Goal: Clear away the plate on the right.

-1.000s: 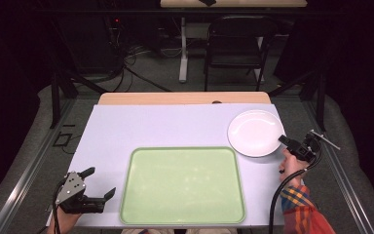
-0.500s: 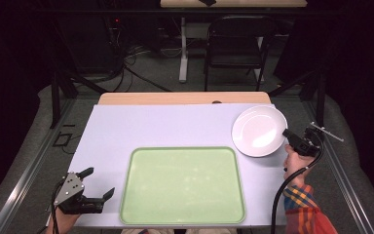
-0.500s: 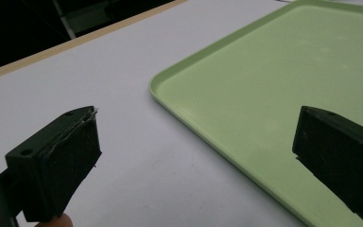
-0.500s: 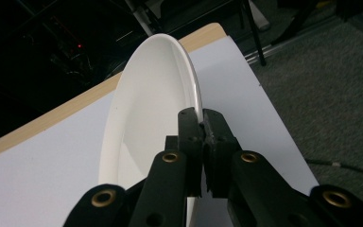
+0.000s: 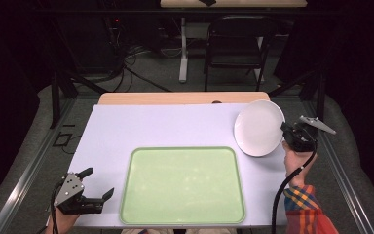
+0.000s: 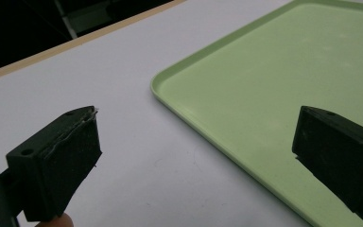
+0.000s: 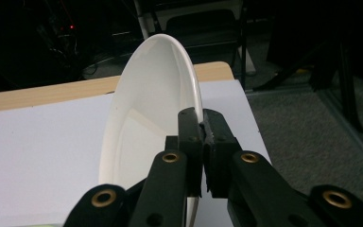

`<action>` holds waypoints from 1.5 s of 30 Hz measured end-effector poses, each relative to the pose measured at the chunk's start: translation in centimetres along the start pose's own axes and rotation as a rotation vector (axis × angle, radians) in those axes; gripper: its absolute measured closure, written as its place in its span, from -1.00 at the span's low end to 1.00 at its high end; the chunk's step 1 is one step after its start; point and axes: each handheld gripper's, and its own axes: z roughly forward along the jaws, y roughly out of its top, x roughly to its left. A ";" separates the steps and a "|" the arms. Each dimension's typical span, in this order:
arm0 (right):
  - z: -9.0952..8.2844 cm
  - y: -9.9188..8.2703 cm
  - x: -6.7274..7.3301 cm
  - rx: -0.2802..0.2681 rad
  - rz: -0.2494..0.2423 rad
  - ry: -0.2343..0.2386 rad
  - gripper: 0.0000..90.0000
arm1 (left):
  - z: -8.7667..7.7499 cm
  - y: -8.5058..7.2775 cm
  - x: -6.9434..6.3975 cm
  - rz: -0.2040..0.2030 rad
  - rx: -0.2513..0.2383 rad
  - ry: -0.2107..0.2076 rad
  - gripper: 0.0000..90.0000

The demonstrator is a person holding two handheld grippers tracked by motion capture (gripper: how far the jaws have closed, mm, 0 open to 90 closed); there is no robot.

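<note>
the right hand-held gripper, clamped on the white plate's rim, has tilted it up off the bench. likely bound for the green tray; the left hand-held gripper waits with jaws apart.

Item count: one white plate. One green tray. Two grippers, one left gripper and one right gripper, each with two black jaws. One bench. One chair behind the bench.
</note>
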 end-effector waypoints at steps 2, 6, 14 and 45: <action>-0.3 0.2 0.9 -0.013 -0.057 -0.007 0.94 | 0.0 0.0 0.0 0.003 0.000 0.000 -0.96; -0.6 0.3 1.7 -0.024 -0.101 -0.013 0.94 | 0.0 0.0 0.0 0.000 -0.002 0.001 -0.96; -1.4 0.5 3.9 -0.045 -0.236 -0.009 0.94 | 0.1 0.0 -0.1 0.011 -0.001 -0.005 -0.95; -2.1 0.4 5.6 -0.050 -0.338 0.077 0.90 | 0.2 0.2 -0.2 0.019 -0.008 -0.015 -0.93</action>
